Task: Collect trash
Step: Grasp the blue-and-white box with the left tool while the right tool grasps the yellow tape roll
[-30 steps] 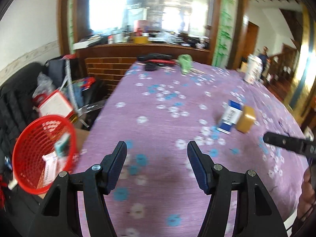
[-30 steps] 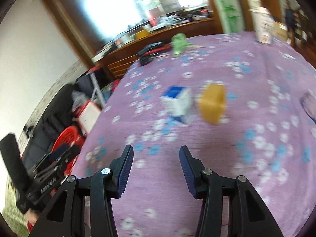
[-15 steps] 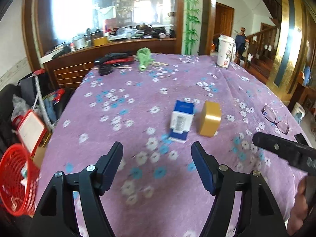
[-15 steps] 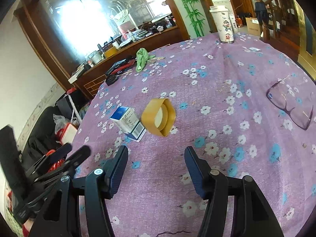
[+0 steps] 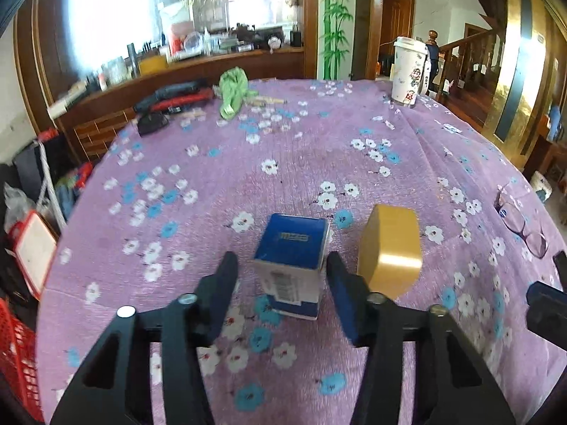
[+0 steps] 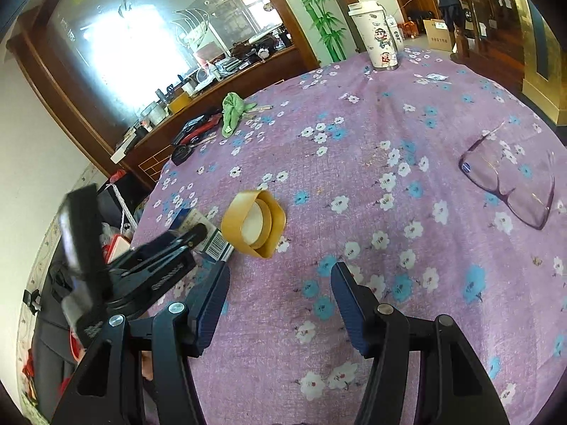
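Right, my left gripper (image 5: pixel 280 276) is closing its jaws around the blue and white box (image 5: pixel 290 262), which stands on the purple flowered tablecloth (image 5: pixel 283 163). The box sits between the two pads, but I see slivers of cloth on either side, so the pads are not pressing on it. Just beside the box on its right stands the yellow tape roll (image 5: pixel 388 248), close against my right-hand finger; from this camera it reads as a plain gold block.

My right gripper (image 6: pixel 280 283) hangs spread with nothing between its jaws, only cloth below. Its camera gives what the left one cannot: the tape roll (image 6: pixel 253 225) is a squashed ring with a pale core, lying ahead of my fingers. It also shows the left gripper (image 6: pixel 159 258) from the side, its finger across the box (image 6: pixel 202 230), whose barcode end peeks out.

Further out, the glasses (image 6: pixel 510 180) lie well apart to the right, clear in the right view, only at the edge in the left. A green cloth (image 5: pixel 232 90) and a white printed cup (image 5: pixel 409 71) sit at the far side. The red basket (image 5: pixel 16 350) shows only at the left view's lower left edge, off the table.
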### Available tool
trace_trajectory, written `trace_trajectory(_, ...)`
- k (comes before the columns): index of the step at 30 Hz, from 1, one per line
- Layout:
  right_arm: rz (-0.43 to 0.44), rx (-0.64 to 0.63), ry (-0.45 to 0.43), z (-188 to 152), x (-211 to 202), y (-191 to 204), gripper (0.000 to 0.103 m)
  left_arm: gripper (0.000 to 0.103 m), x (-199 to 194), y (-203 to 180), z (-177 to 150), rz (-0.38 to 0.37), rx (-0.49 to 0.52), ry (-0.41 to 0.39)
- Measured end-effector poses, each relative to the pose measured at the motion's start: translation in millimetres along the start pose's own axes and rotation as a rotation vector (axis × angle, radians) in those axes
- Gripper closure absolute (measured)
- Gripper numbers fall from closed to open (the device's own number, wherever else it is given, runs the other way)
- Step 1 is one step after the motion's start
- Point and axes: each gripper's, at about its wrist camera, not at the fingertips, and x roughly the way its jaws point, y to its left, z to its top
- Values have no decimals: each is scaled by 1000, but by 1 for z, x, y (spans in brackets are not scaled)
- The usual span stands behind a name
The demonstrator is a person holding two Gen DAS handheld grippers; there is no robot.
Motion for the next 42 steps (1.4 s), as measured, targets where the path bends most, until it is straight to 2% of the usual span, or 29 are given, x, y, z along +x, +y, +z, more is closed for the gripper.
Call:
trace_trajectory(4, -19, -30, 13, 10, 13, 16, 38, 64, 3, 3, -4, -22, -18, -25)
trace_trajectory(8, -38, -67, 28, 19, 39, 41, 36, 65, -1, 9, -9, 1, -27, -68)
trace_trajectory(12, -68, -74, 51, 24, 70, 57, 36, 69, -9, 34, -12, 22, -97, -114)
trace_trajectory(17, -174, -134, 40, 28, 102, 74, 36, 70, -16, 62, -11, 127, -158, -174)
trace_trajectory(20, -261, -176, 18, 28, 115, 76, 36, 70, -15, 73, -12, 137, -184, -171)
trace_trajectory(24, -308, -180, 16, 28, 125, 69, 37, 70, -14, 74, -13, 153, -176, -174)
trace_trajectory(28, -343, -198, 10, 25, 127, 63, 47, 70, -12, 71, -14, 161, -166, -163)
trace_trajectory(30, -349, -205, 2, 24, 127, 62, 57, 70, -11, 71, -14, 168, -162, -167)
trace_trajectory(31, -349, -209, 1, 24, 127, 61, 67, 70, -11, 70, -14, 169, -161, -167)
trace_trajectory(32, -348, -214, 5, 23, 128, 60, 71, 70, -9, 70, -15, 171, -159, -165)
trace_trajectory(42, -345, -292, -59, 17, 120, 69, 71, 70, -11, 67, -17, 177, -133, -170)
